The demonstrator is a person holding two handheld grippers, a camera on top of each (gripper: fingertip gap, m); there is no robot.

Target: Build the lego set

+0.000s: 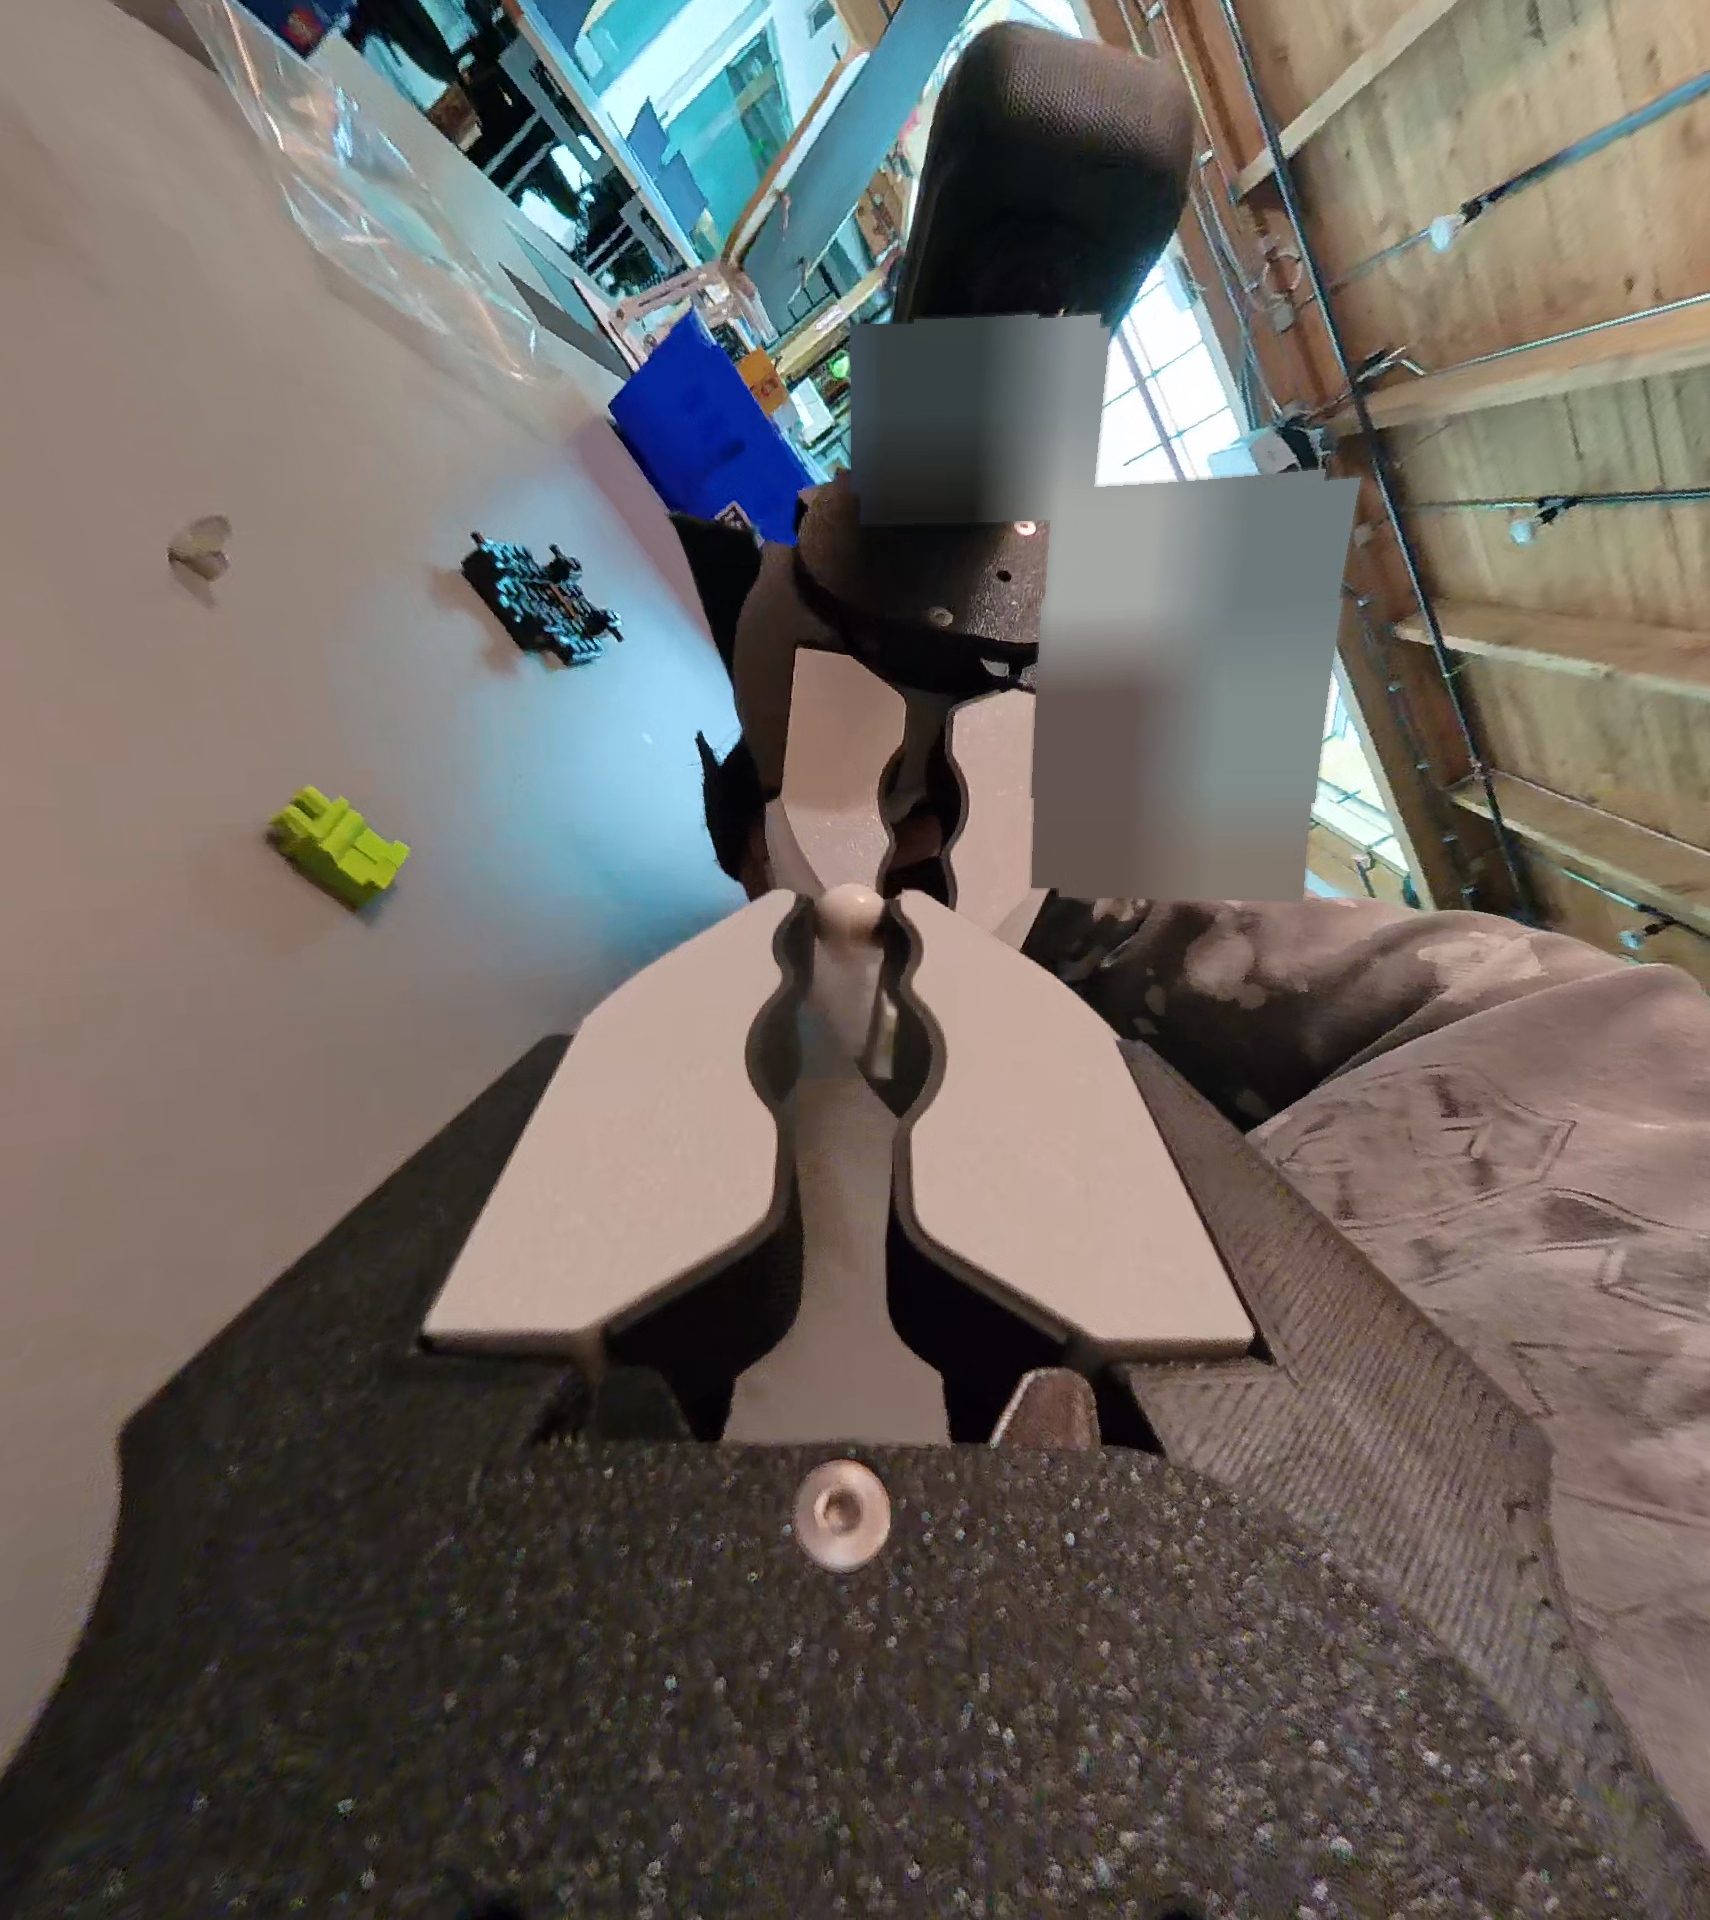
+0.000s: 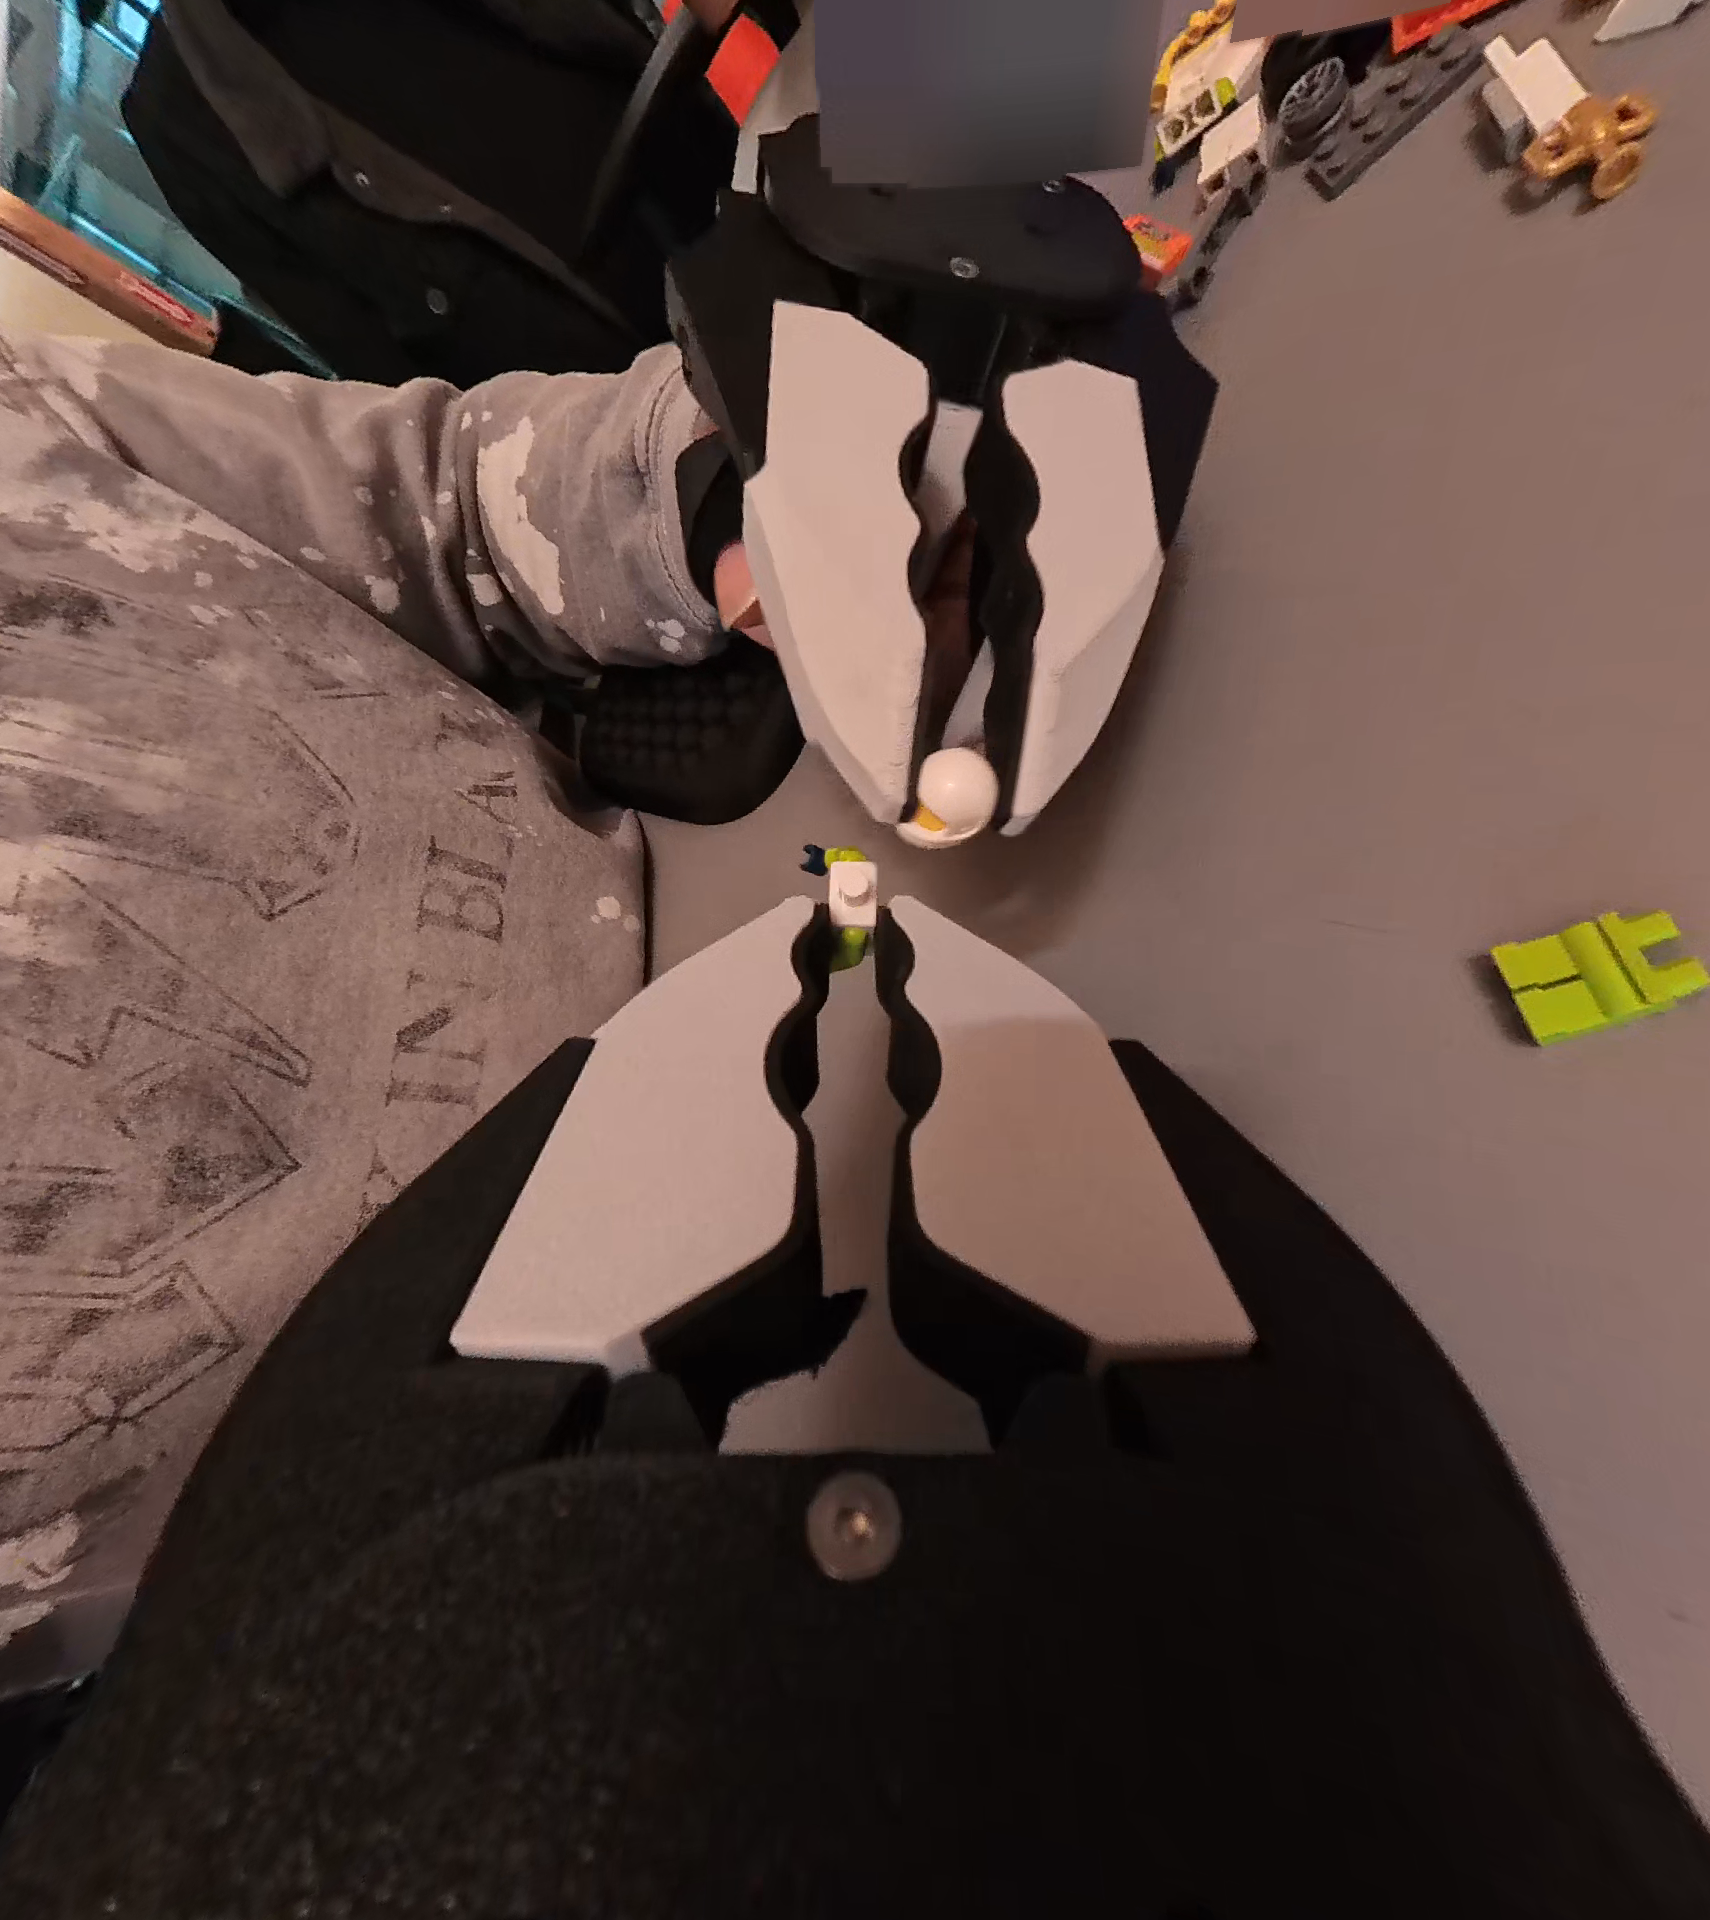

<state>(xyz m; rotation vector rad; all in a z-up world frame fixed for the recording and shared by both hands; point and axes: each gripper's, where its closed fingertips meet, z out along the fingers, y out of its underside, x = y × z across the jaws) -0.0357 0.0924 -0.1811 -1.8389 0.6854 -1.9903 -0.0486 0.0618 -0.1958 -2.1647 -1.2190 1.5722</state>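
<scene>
In the left wrist view my left gripper [image 1: 846,920] is shut on a small white round-topped piece [image 1: 849,909]. In the right wrist view the same gripper [image 2: 955,821] points toward me, and the white round piece [image 2: 957,784] shows a bit of yellow under it. My right gripper [image 2: 851,925] is shut on a tiny figure body [image 2: 851,896], white on top with a stud and lime green below. The two held pieces face each other tip to tip with a small gap between them, above the grey table [image 2: 1453,623]. The right gripper [image 1: 918,831] also shows in the left wrist view.
A lime green assembly [image 2: 1599,977] lies on the table; it also shows in the left wrist view [image 1: 337,844]. A black assembly [image 1: 539,603] lies farther off. A pile of loose parts [image 2: 1402,104] sits at the far edge. A grey sleeve [image 2: 415,499] is close on the left. My left and right fingertips are right by each other. The black assembly [image 1: 539,603] is about 25 centimetres from both grippers' fingertips.
</scene>
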